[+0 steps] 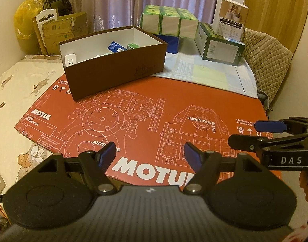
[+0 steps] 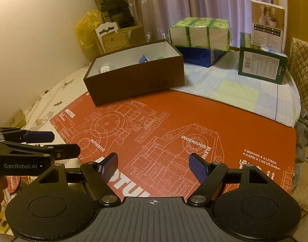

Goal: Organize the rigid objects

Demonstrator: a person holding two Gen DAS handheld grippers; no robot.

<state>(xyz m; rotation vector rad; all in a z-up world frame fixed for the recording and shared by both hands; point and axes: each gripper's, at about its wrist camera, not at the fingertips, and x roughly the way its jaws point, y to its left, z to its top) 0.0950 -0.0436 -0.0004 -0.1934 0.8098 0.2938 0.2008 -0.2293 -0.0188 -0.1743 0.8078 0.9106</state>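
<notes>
A brown open box (image 1: 117, 68) with a white inside stands at the far edge of the red MOTUL cardboard sheet (image 1: 154, 117); it also shows in the right wrist view (image 2: 137, 80). Inside lie a white plug adapter (image 1: 71, 60), a blue packet (image 1: 115, 47) and a small green box (image 1: 133, 46). My left gripper (image 1: 151, 154) is open and empty above the near part of the sheet. My right gripper (image 2: 154, 164) is open and empty too, and shows at the right in the left wrist view (image 1: 252, 133). The left gripper shows at the left in the right wrist view (image 2: 59, 143).
Behind the brown box stand a green tissue pack (image 1: 170, 22) on a blue box (image 1: 170, 43), a dark green carton (image 1: 222, 48) and a white product box (image 1: 230, 18). Cardboard cartons (image 1: 61, 32) and a yellow bag (image 1: 27, 18) stand at the back left. A quilted cushion (image 1: 268, 60) lies right.
</notes>
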